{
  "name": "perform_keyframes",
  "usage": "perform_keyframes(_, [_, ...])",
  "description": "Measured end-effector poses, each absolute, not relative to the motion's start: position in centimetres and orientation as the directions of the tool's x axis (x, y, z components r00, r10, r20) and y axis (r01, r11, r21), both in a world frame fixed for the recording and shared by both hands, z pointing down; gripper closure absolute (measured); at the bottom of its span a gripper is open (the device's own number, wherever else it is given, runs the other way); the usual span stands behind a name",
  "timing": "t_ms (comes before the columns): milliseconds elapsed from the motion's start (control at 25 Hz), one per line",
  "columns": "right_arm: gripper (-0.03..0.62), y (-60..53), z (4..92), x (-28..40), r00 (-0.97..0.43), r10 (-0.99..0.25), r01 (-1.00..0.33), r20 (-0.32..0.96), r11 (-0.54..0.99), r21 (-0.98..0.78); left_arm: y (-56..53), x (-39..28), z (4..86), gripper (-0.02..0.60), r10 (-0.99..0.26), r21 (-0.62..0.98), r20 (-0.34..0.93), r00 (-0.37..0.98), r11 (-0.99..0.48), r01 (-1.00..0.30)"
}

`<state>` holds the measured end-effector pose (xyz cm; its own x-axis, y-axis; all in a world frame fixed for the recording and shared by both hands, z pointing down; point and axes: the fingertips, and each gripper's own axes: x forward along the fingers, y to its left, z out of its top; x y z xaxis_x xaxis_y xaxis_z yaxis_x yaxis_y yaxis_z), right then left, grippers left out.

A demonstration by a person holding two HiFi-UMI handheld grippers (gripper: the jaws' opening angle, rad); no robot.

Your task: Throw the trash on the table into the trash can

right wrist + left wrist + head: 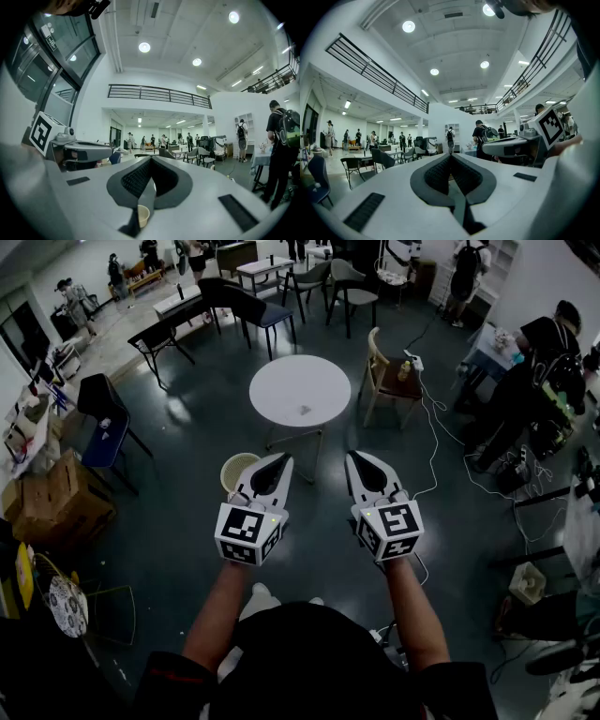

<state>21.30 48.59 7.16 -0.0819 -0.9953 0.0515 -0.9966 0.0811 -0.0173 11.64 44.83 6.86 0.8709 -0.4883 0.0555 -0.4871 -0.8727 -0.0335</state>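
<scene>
scene: large open hall with a dark grey floor, seen from the person's head looking down
table: round white table [291, 379] on a thin metal leg, centre of the head view; everything below is placed from it
trash: small grey scrap of trash [305, 411] lying on the near part of the round white table's top, a little right of its middle; too small to tell what it is
trash can: round cream trash can [234, 468] on the floor on the near-left side of the table, rim up, partly covered by the left gripper
left gripper: left gripper [285, 459] [451, 156] held level on the near side of the table, tip toward its near edge; the two dark ribbed pads meet at the tips, closed with nothing between them
right gripper: right gripper [352, 457] [151, 158] level and beside the left one, also on the near side of the table; pads pressed together, holding nothing
trash vs grippers: the scrap is beyond both tips and roughly between them, well apart from each, not touched
can vs grippers: the can sits just left of the left gripper's jaws in the head view, lower down on the floor
chair: wooden chair [380, 371] just right of the table
cable: white cable [433, 442] on the floor right of the table
boxes: brown cardboard boxes [56, 498] far left of the table
</scene>
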Motion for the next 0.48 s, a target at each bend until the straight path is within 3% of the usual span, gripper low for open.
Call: perform_keyframes(480, [0.576,49.4,7.8,21.3,-0.101,-0.994,-0.994,0.038,0.1,-0.037,46.0,11.2,6.9,0.568,-0.521,-0.028,0.054,0.852,-0.853,-0.521])
